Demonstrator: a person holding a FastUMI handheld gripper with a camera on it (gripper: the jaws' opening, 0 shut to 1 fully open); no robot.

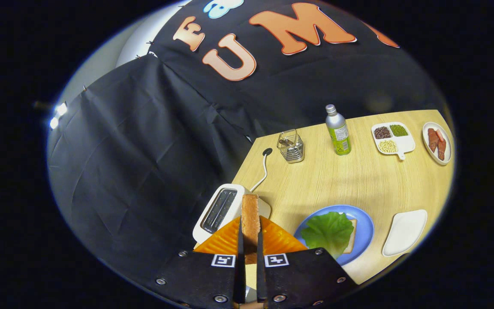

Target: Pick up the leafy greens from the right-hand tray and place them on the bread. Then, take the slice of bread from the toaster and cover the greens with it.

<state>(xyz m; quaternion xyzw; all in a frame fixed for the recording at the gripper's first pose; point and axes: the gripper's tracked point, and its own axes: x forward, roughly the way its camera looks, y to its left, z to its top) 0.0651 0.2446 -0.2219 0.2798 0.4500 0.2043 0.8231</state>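
Gripper (249, 240) narrow, both orange fingers (225, 241) pressed on the slice of bread (250, 219), which stands on edge between them. I hold it above the toaster (221, 210), whose slot just beyond looks empty; white cord runs off behind it across the bench (358, 180).

Leafy greens (328, 231) already lie on the lower bread (352, 236) on the blue plate (365, 223), off to the right of the fingers. The white tray (405, 232) past the plate is bare. So I judge the greens step done and the covering step in hand: slice lifted, not yet carried over.

Next move, as I read it: swing right over the plate, tip the slice from edge-on to flat, lower it square onto the greens, then let go. Risk: leaf slides or slice lands askew.

Far side of bench: bottle (338, 131), wire basket (290, 146), divided dish of beans (393, 137), plate of sausages (437, 142). All well apart from the path.
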